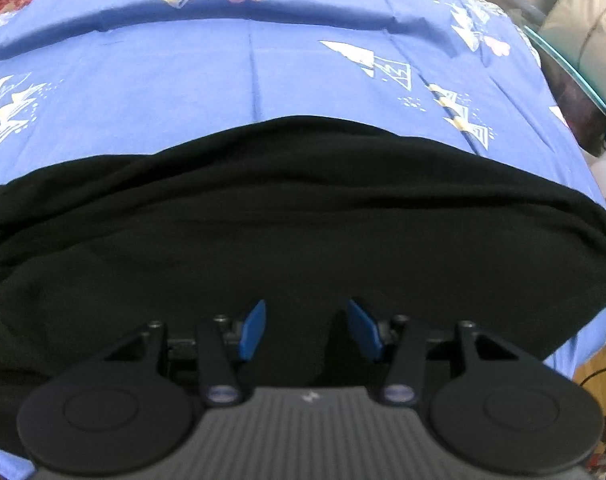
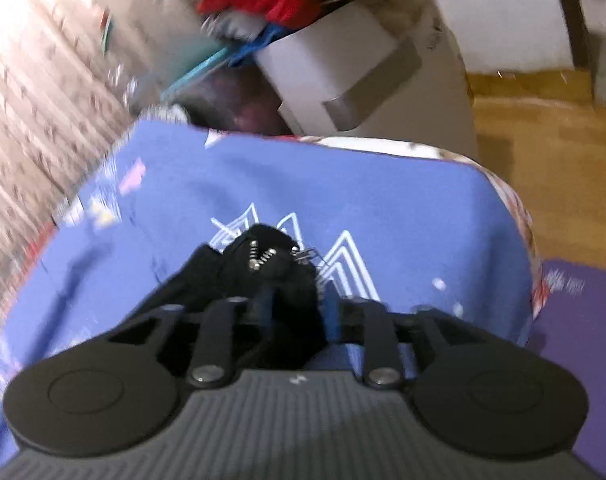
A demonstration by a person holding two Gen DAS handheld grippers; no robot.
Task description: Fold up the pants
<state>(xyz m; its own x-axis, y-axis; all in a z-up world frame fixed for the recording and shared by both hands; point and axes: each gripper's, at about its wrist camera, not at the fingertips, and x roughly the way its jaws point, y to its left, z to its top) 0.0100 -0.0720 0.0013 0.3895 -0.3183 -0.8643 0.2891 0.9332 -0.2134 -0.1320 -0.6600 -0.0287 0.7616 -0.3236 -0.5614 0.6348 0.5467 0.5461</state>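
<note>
the black knit pants [image 1: 263, 216] lie bunched on the blue patterned bedsheet [image 1: 223, 80]. left claw [image 1: 305, 330] apart above the cloth; right claw [image 2: 293, 316] clamped on a fold. step: folding over. next: lay down, release.

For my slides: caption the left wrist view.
Left gripper, blue fingers apart, above black pants lying on a blue patterned sheet.

Left gripper [image 1: 305, 330]: grey ribbed body, small white mark in middle, two black round discs at sides, black link arms with silver screws, blue pads [image 1: 253, 330] on fingers

Right gripper [image 2: 295, 316]: same grey ribbed body, black discs, silver screws, small metal springs near tip
</note>
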